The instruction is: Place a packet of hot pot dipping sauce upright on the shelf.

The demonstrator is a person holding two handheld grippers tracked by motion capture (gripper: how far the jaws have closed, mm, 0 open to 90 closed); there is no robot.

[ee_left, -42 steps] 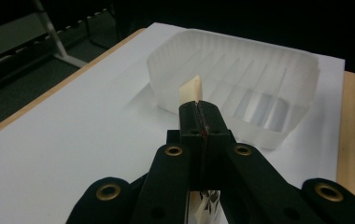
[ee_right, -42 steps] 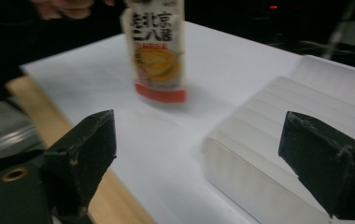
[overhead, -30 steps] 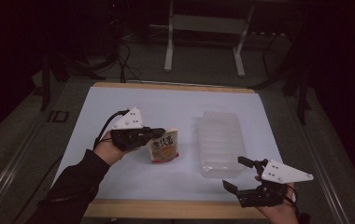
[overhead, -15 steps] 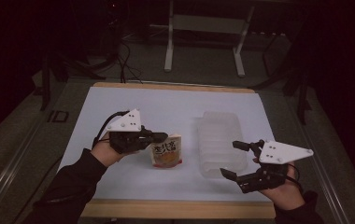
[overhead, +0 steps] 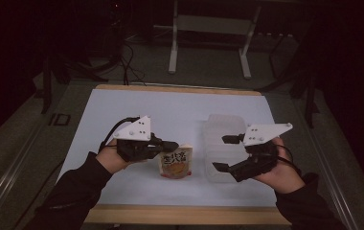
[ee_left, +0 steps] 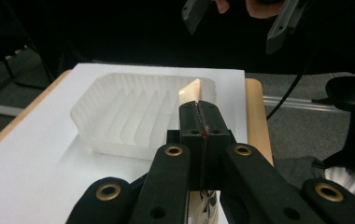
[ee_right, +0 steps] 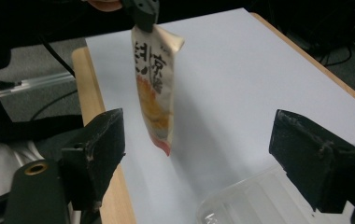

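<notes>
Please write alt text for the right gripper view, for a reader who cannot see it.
A printed snack pouch hangs upright from the left gripper, pinched at its top edge above the white table. The right gripper frames it with open jaws, nothing between them, a clear plastic tray just below.

The snack pouch (ee_right: 154,86) carries large dark characters in an East Asian script across its upper front, above an orange picture; in the right gripper view two or three of them show (slanted and blurred, so not readable with certainty). In the high view the same pouch (overhead: 176,164) shows a row of dark characters near its top edge, too small to make out. Left of the table (overhead: 122,103), pale marks on the floor look like "ID" (overhead: 59,119).
</notes>
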